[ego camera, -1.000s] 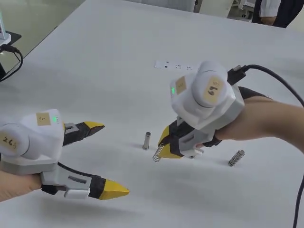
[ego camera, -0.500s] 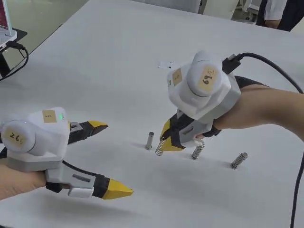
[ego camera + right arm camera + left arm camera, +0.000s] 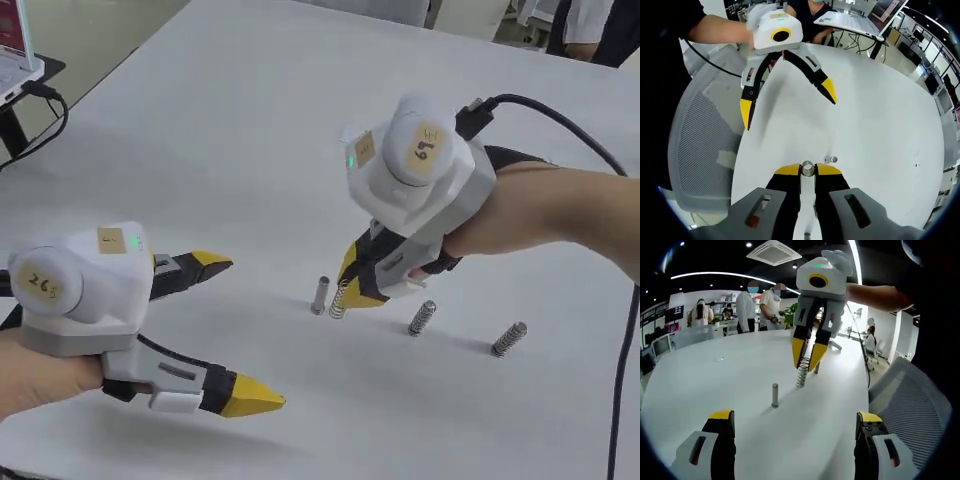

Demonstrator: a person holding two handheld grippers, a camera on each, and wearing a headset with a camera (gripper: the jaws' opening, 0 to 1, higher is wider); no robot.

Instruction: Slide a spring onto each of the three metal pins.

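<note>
A bare metal pin [image 3: 320, 295] stands upright on the white table [image 3: 230, 130]. My right gripper [image 3: 354, 288] is shut on a spring [image 3: 340, 298], holding it nearly upright just right of the pin. From the right gripper view I look down the spring's coil [image 3: 808, 168], which sits between the yellow tips, with the pin top [image 3: 830, 160] close beside it. Two more springs [image 3: 421, 317] [image 3: 509, 338] stand tilted farther right; whether pins are inside them I cannot tell. My left gripper [image 3: 235, 330] hovers open at the near left. The left gripper view shows the pin [image 3: 775, 395] and the held spring [image 3: 801, 376].
A black cable [image 3: 560, 125] runs from the right gripper across the table. A laptop [image 3: 15, 40] and cord [image 3: 45, 105] sit off the table's left edge. A mesh chair [image 3: 705, 140] is by the near edge. People [image 3: 760, 310] stand beyond the far side.
My right gripper has raised the spring from a slant to nearly upright and brought it closer to the pin, uncovering the spring behind it. The left gripper has stayed open and about in place.
</note>
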